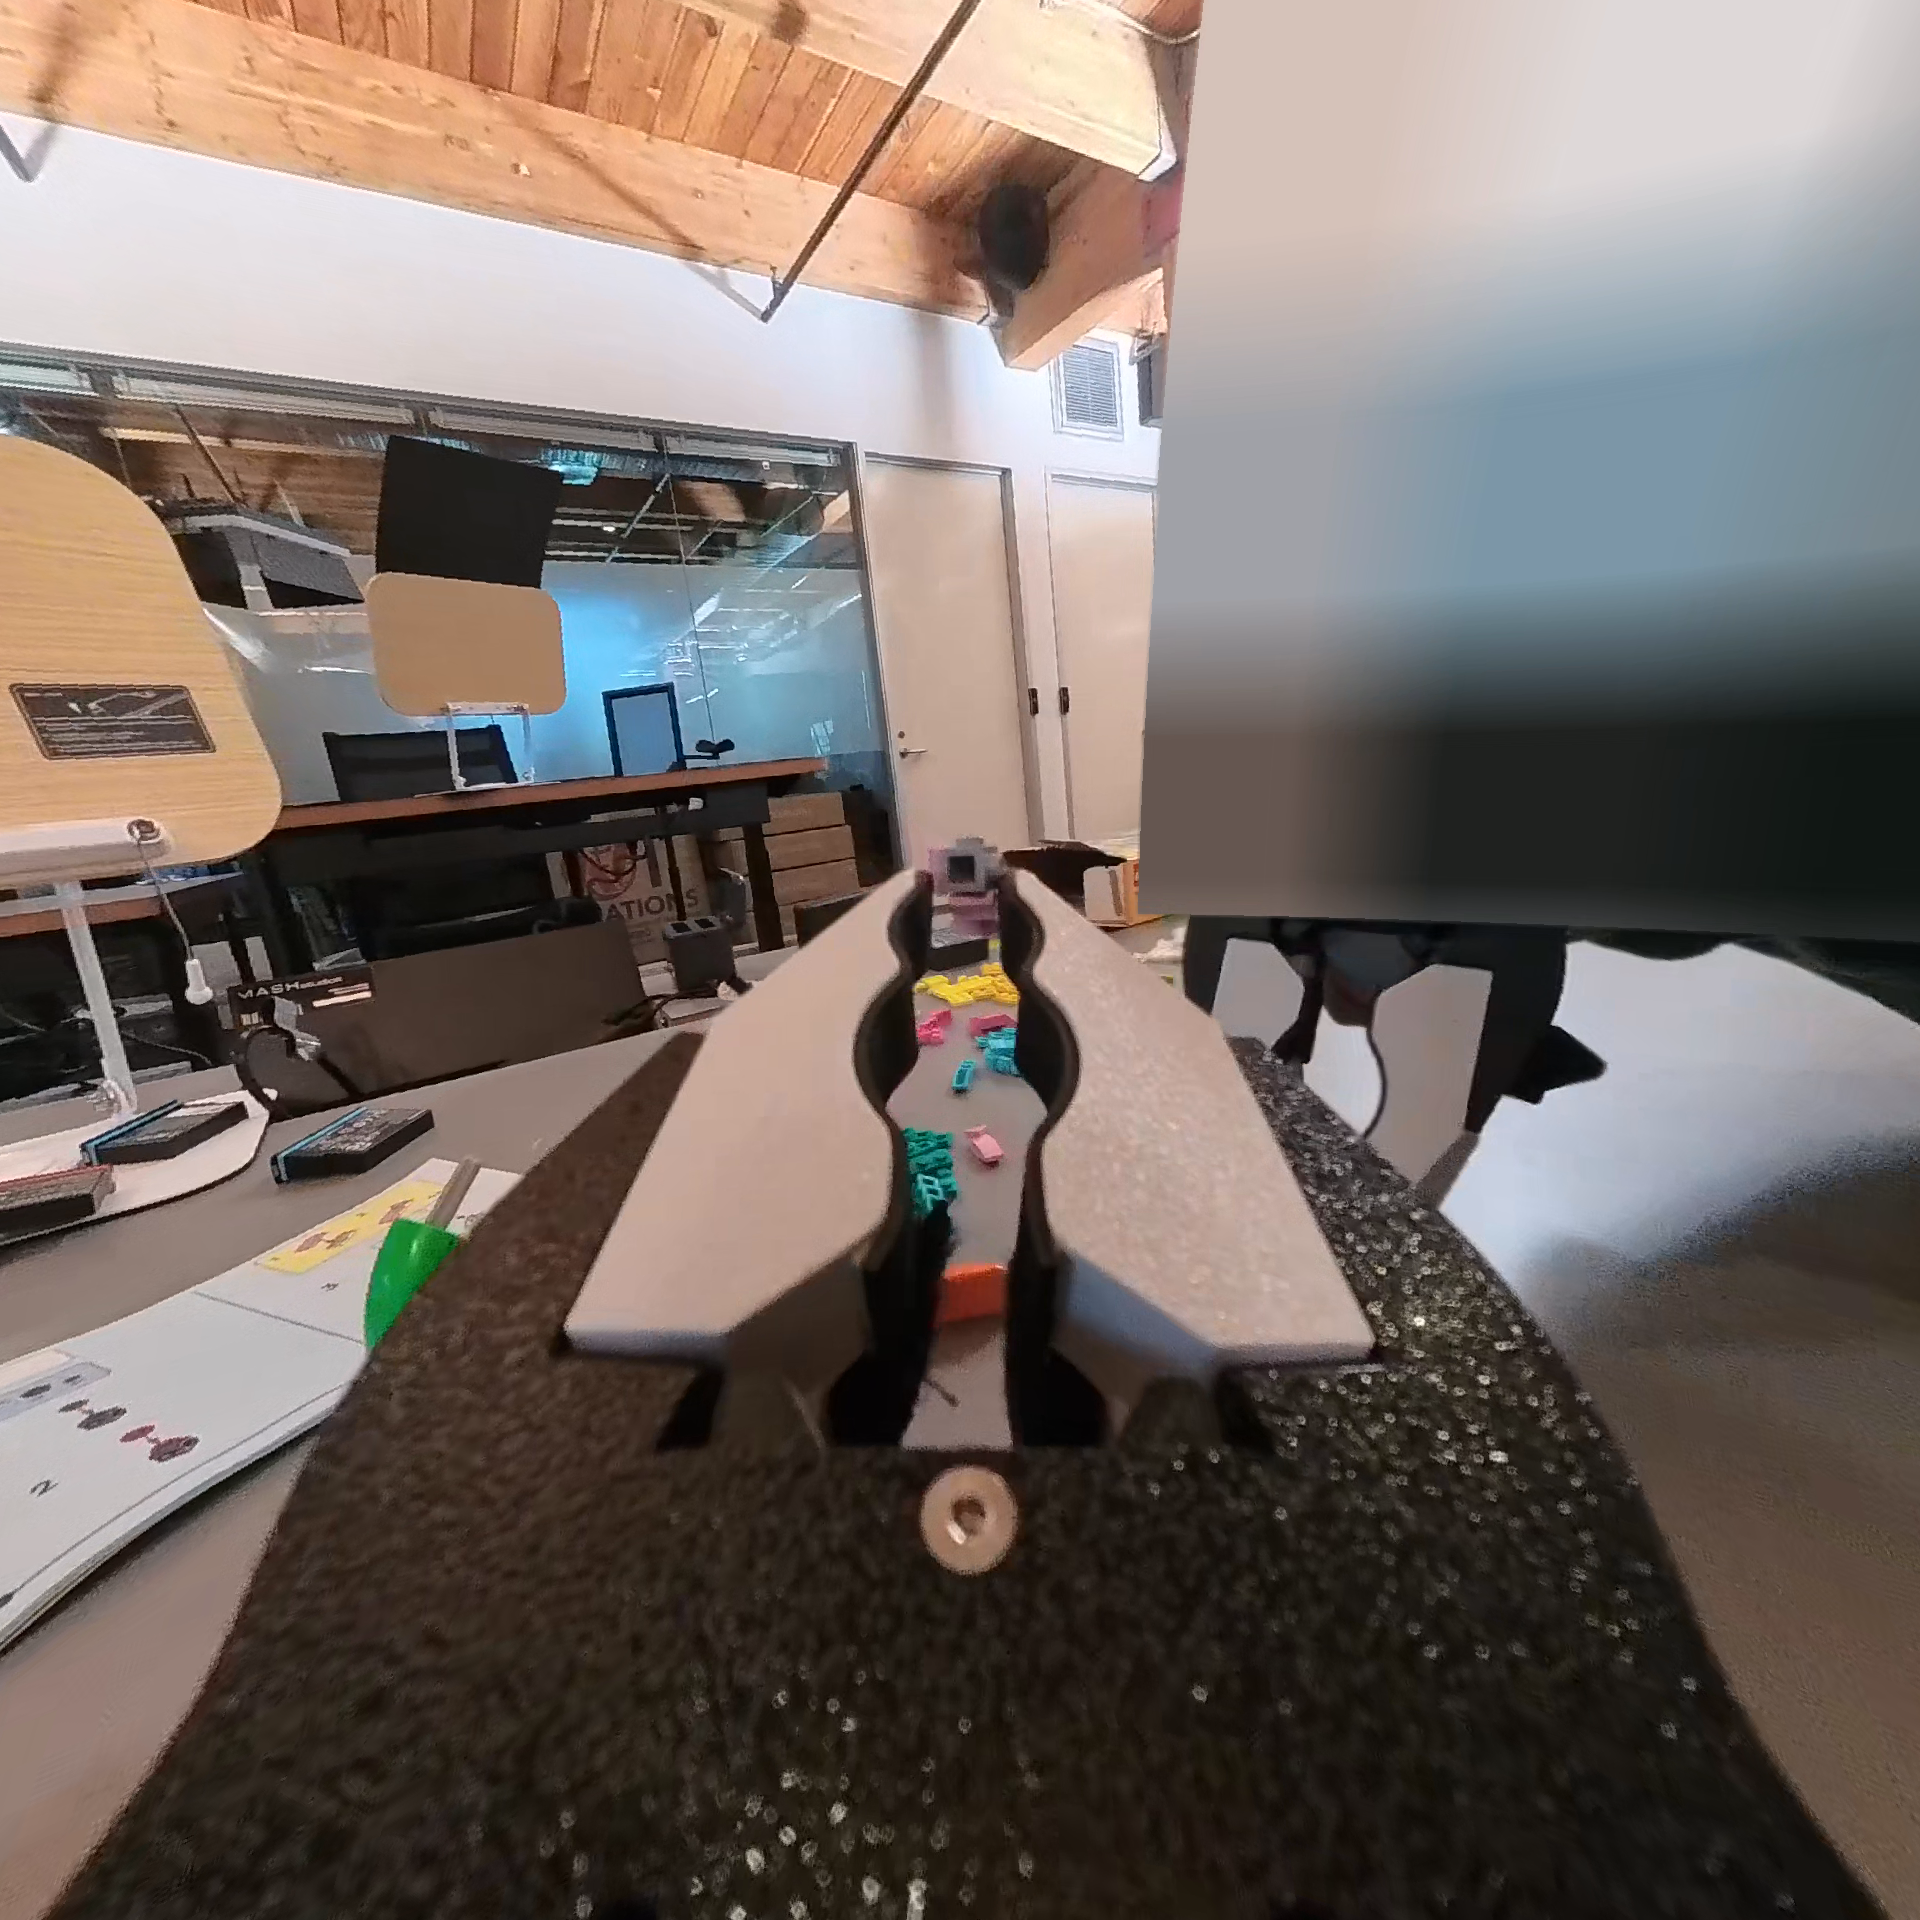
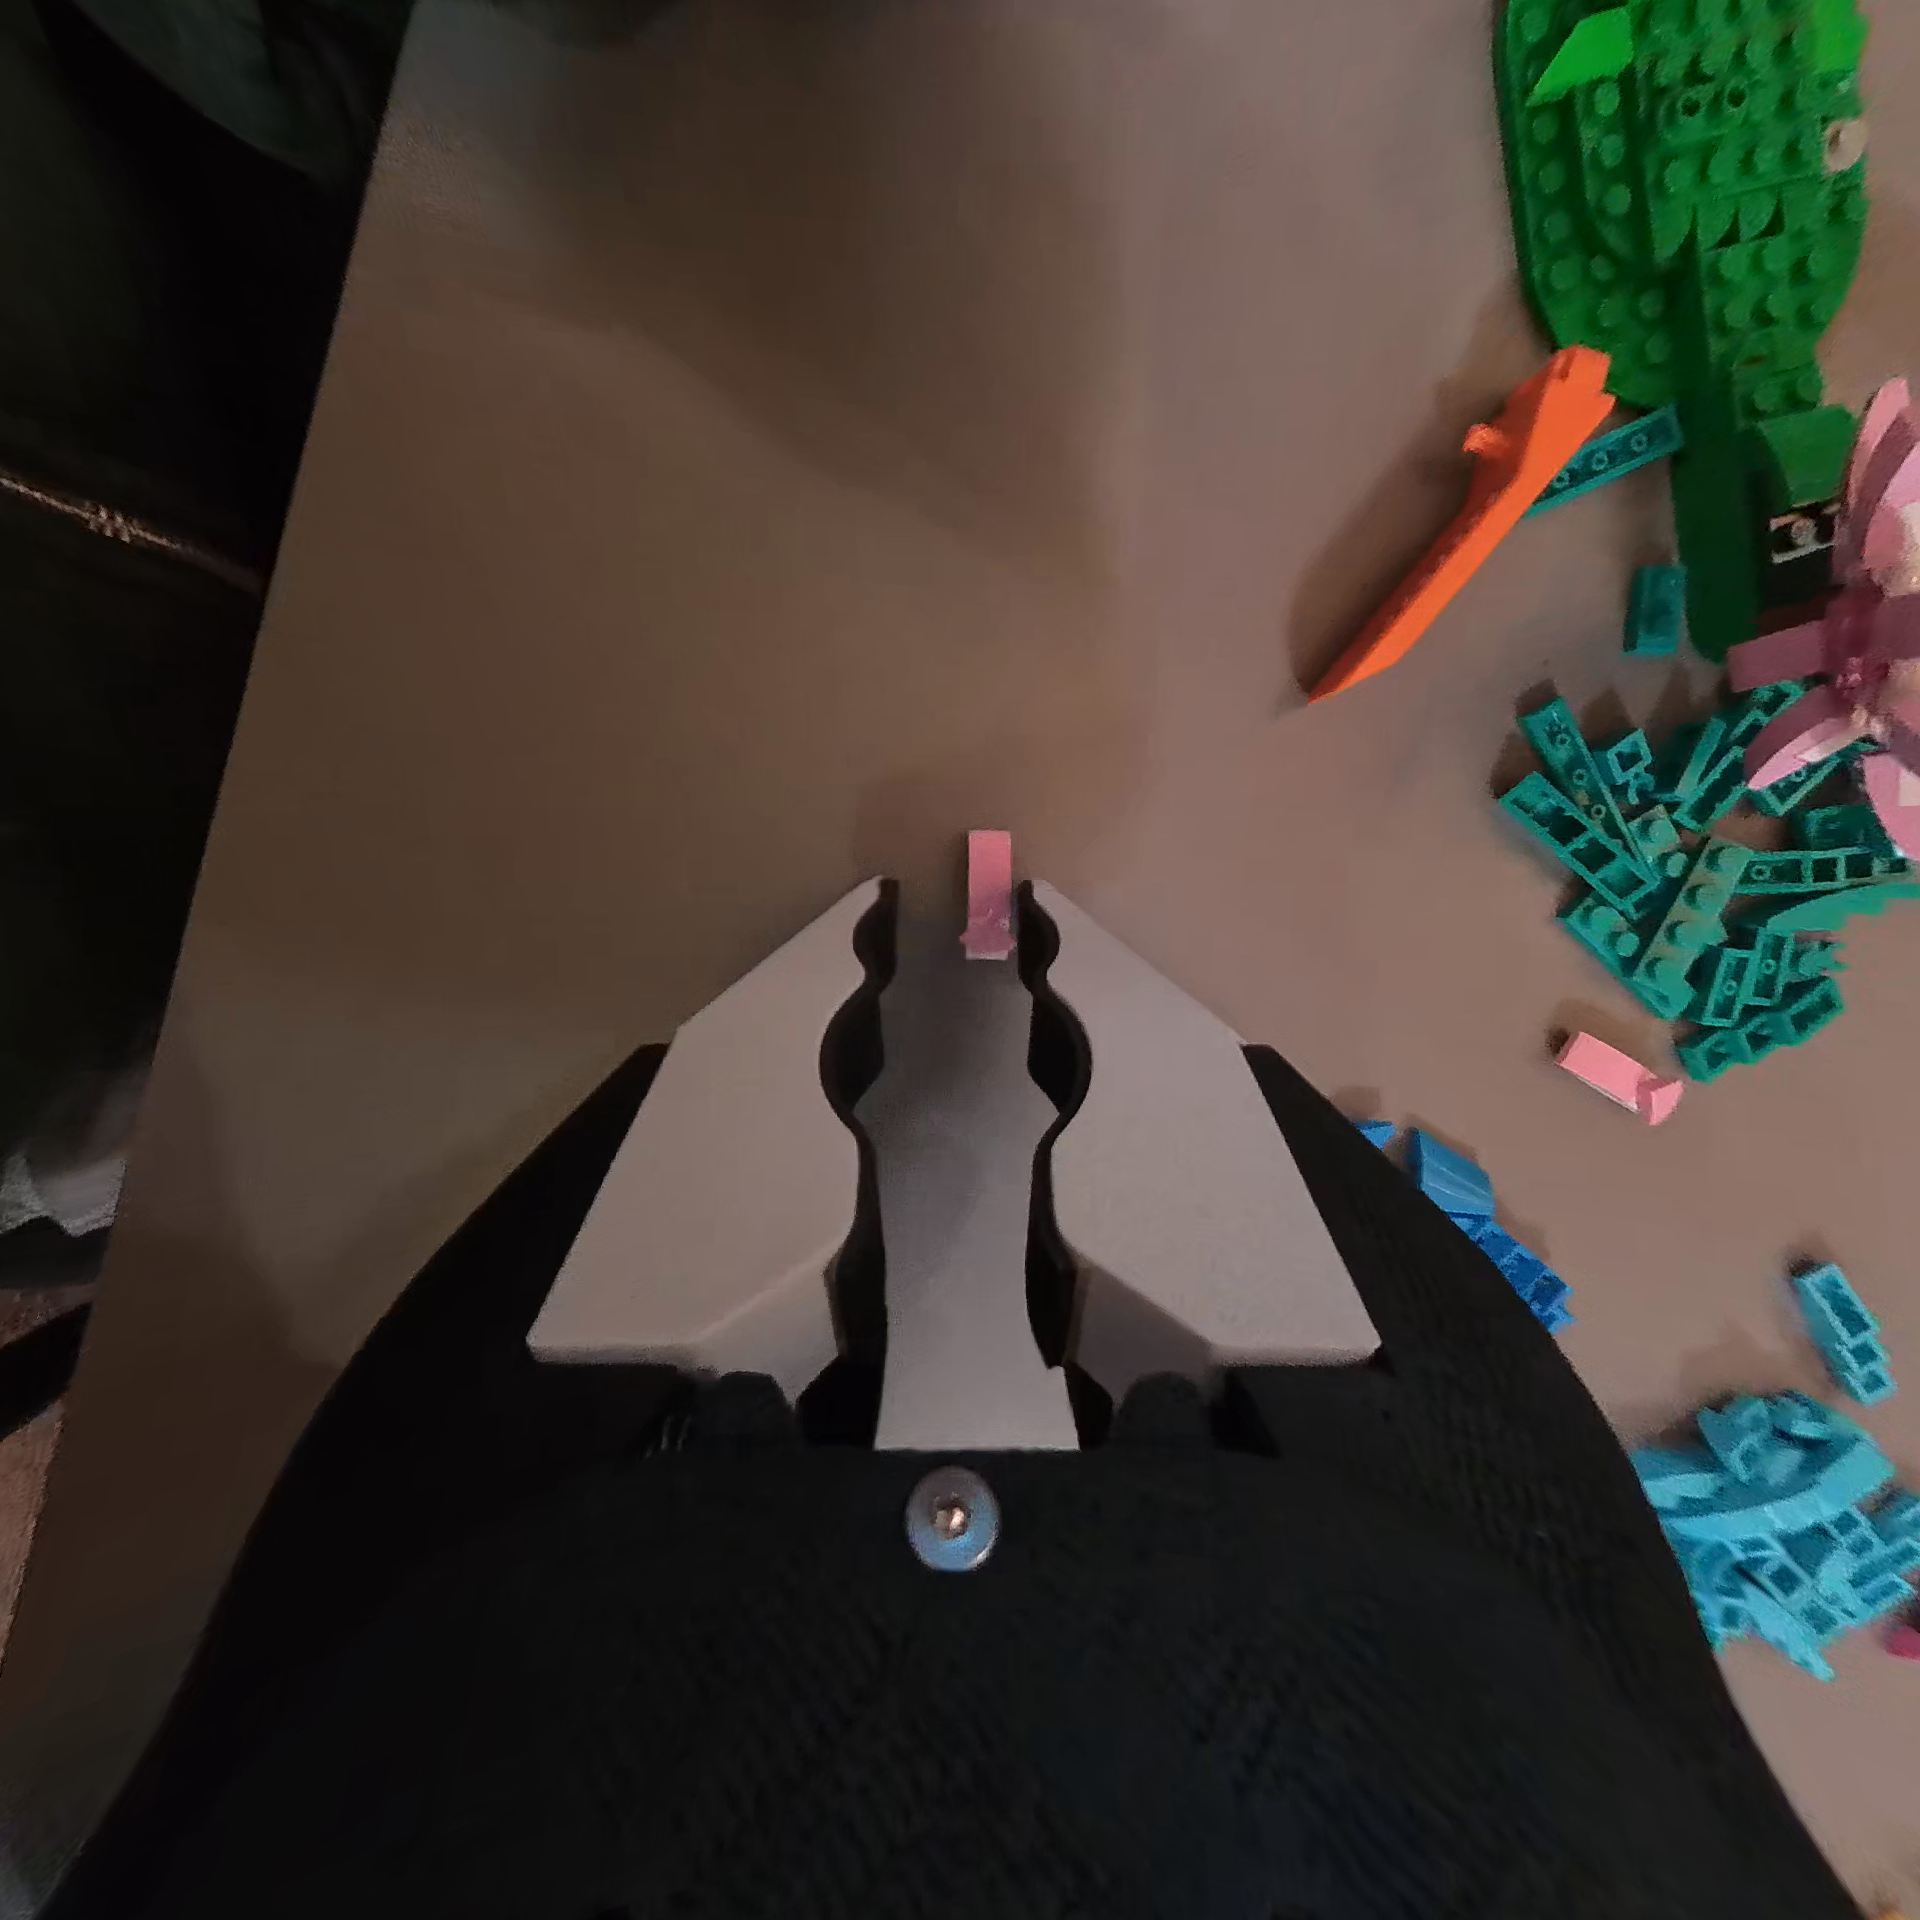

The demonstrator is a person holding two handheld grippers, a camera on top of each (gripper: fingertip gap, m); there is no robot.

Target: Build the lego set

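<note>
My left gripper (image 1: 966,881) is raised above the grey table (image 1: 1714,1351) and shut on a small pink and grey Lego assembly (image 1: 964,878) held at its fingertips. My right gripper (image 2: 956,888) points down at the table (image 2: 727,520) with its jaws apart. A small pink piece (image 2: 985,894) sits between the tips, against the right-hand finger and clear of the left-hand one. I cannot tell whether it rests on the table.
A green leaf build (image 2: 1683,208), an orange separator tool (image 2: 1455,520), a pink flower (image 2: 1870,644), teal pieces (image 2: 1683,904), light blue pieces (image 2: 1766,1538) and a loose pink piece (image 2: 1610,1075) lie to the right. An instruction booklet (image 1: 156,1403) lies at left. Left tips to right tips: about 15 cm.
</note>
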